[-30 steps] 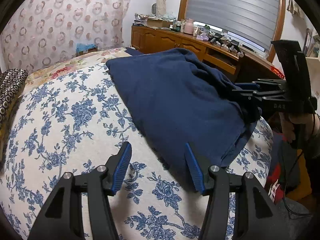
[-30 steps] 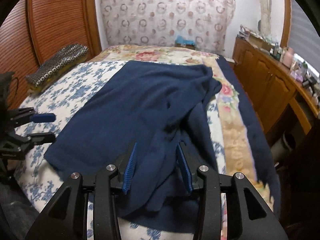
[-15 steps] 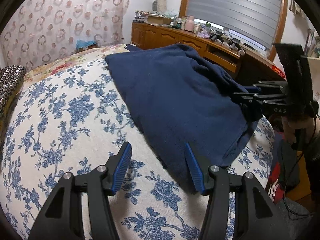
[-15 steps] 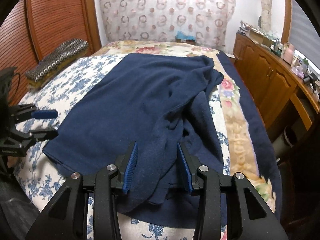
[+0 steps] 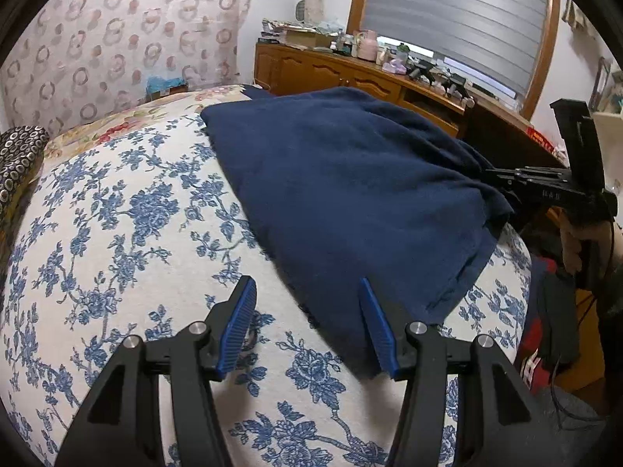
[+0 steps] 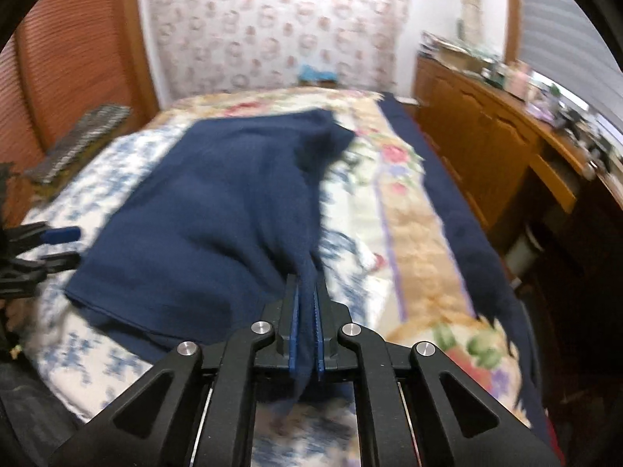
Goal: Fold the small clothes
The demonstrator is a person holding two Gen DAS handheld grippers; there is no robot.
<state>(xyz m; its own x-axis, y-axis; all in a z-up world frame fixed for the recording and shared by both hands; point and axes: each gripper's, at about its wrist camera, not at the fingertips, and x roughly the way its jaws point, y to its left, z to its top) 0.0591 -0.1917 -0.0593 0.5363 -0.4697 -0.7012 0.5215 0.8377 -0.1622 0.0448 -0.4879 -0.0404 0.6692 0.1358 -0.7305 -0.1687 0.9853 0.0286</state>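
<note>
A bed (image 5: 117, 210) is filling most of the room, covered with a white quilt printed in blue flowers, and a second floral cover (image 6: 412, 210) in peach and pink is lying along its far side. A long wooden dresser (image 5: 350, 74) is standing against the wall under a window blind (image 5: 451, 11), its top crowded with small items too small to make out. A dark blue garment (image 5: 350, 194) is lying spread across the middle of the bed, one corner reaching toward the near edge. A patterned cushion (image 5: 15, 155) is sitting at the bed's left side. The left claw (image 5: 307, 321) is hovering low over the quilt with its blue-padded fingers (image 5: 241, 323) standing wide apart, the garment's near corner lying between them without being gripped. The right claw (image 6: 305, 327) is pressing its pads together on a gathered fold of the garment at the opposite edge; that view is blurred.
</note>
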